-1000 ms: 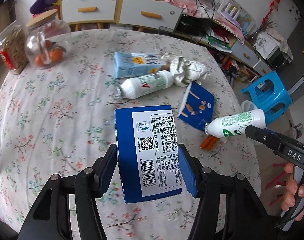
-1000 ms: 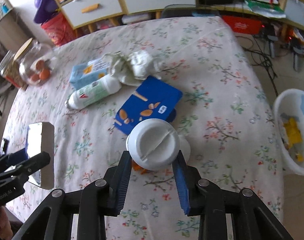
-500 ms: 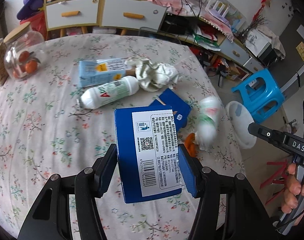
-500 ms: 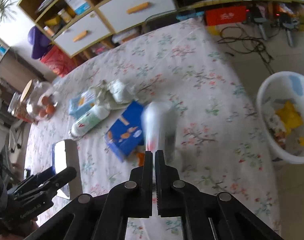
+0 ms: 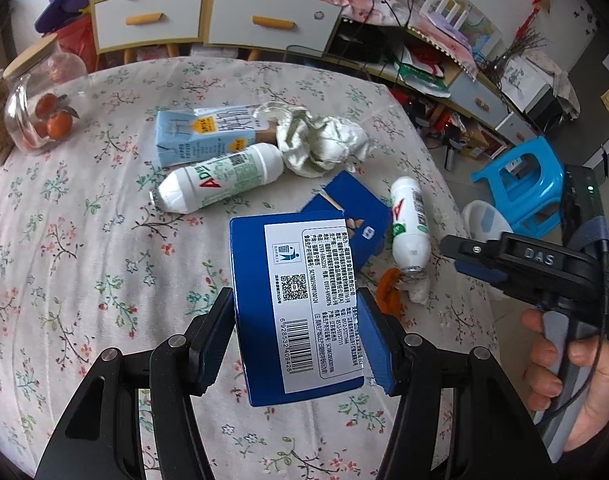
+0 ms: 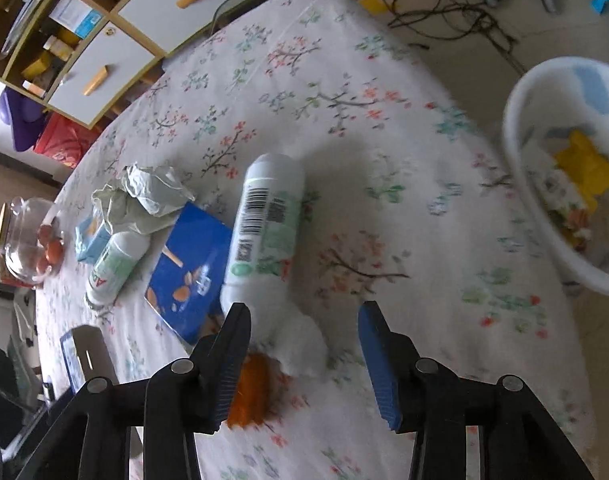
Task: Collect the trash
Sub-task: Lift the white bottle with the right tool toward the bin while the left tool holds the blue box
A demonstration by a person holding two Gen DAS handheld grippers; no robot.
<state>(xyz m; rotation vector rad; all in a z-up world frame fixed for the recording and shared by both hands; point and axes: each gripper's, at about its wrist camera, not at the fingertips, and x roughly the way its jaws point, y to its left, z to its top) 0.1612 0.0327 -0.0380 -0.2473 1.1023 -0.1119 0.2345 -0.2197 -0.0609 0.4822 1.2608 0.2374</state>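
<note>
The left gripper (image 5: 298, 334) clamps a glossy dark-blue cardboard box (image 5: 292, 304) between its ribbed pads; the box's white sticker carries a barcode, a QR code and small Chinese print. The box is held above a round table under a white cloth printed with small flowers (image 5: 84, 240).

The right gripper (image 6: 304, 360) has just been opening and its blue-padded jaws now stand apart, pressing on nothing. A white plastic bottle (image 6: 266, 232) with a green label and barcode lies on the cloth just beyond them, its neck end between the tips beside a white crumpled tissue (image 6: 300, 344) and an orange scrap (image 6: 252, 388).

To the left lies a flat blue packet printed with nuts (image 6: 190, 272). Farther left, a second white bottle (image 5: 220, 180) shows red letters "AD". Behind it are a pale-blue drink carton (image 5: 200, 136) and a wad of crumpled paper (image 5: 320, 144). A rounded glass jar of orange fruit (image 5: 40, 112) stands at the far left.

Off the table's right edge, a white plastic basin (image 6: 536, 184) holds yellow wrappers. The right tool's body reads "DAS" (image 5: 538, 256).
</note>
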